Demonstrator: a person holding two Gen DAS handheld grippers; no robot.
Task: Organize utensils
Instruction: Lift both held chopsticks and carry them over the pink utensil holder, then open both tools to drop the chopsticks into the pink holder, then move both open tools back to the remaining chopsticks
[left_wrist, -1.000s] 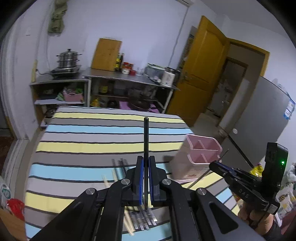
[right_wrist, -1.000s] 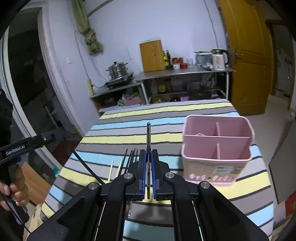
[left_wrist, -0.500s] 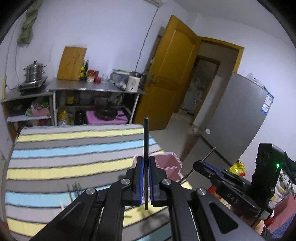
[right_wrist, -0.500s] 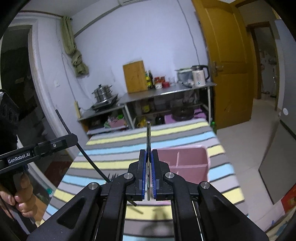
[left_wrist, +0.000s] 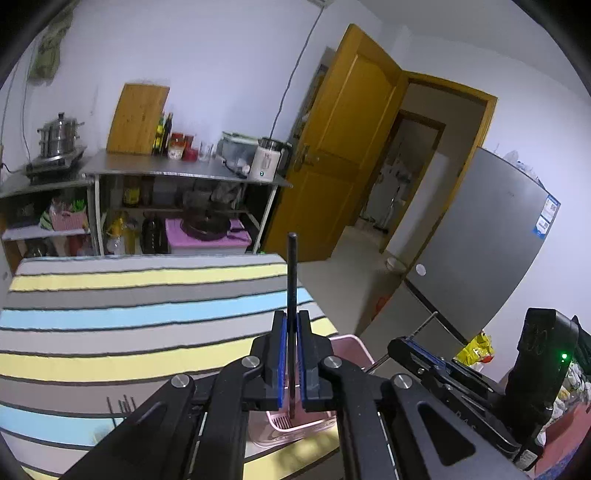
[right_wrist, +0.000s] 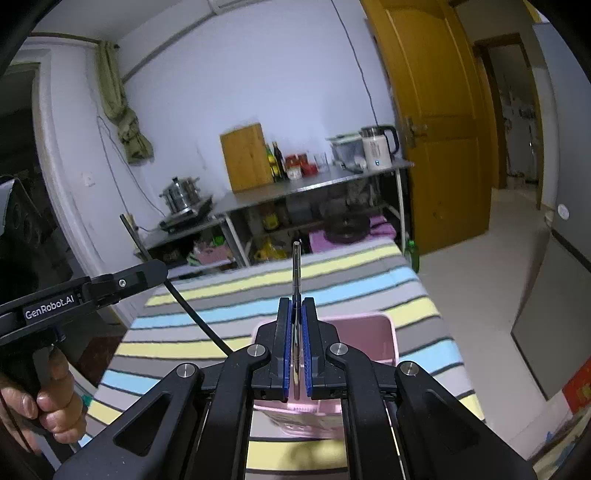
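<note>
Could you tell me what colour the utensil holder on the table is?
Pink utensil holder, seen best in the right wrist view.

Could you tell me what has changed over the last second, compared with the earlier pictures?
Both grippers have travelled from the loose utensils across the striped table to the pink holder, which now sits right under their fingertips. Nothing was picked up or released: the left gripper stays shut on its black chopstick, the right gripper on its metal chopstick. The holder looks unmoved.
</note>
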